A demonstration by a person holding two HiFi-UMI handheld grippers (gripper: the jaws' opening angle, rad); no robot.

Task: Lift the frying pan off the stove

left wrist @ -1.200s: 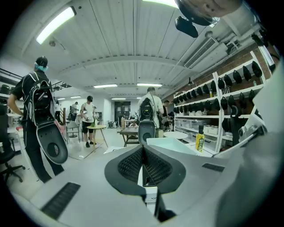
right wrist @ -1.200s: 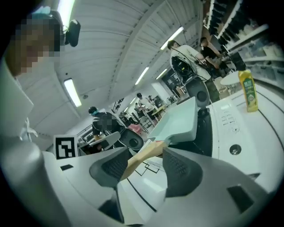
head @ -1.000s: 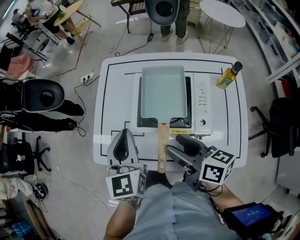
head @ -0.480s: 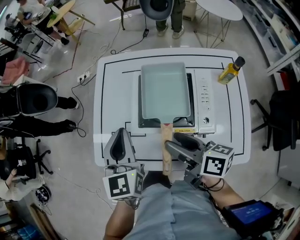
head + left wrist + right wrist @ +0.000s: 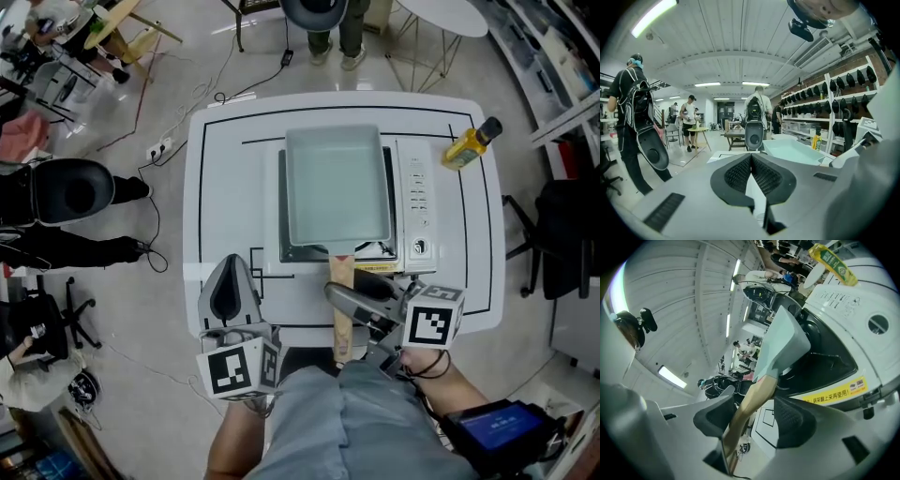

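Observation:
A pale teal rectangular frying pan (image 5: pixel 337 187) rests on the black burner of a white portable stove (image 5: pixel 414 202). Its wooden handle (image 5: pixel 343 333) points toward me. My right gripper (image 5: pixel 349 289) is open with one jaw on each side of the handle. In the right gripper view the handle (image 5: pixel 750 401) lies against the left pad, with a gap to the right pad (image 5: pixel 794 420). My left gripper (image 5: pixel 232 264) hovers over the table left of the handle, shut and empty; its pads (image 5: pixel 740 176) meet at their tips. The pan (image 5: pixel 792 150) shows to its right.
A yellow oil bottle (image 5: pixel 469 142) stands at the far right corner of the white table (image 5: pixel 225 187). A person (image 5: pixel 328 19) stands beyond the table's far edge. Office chairs, cables and a round white table (image 5: pixel 441 14) surround it.
My right gripper has shifted left from beside the handle, and its jaws now straddle it. The left gripper has stayed shut over the table. The pan has not left the stove.

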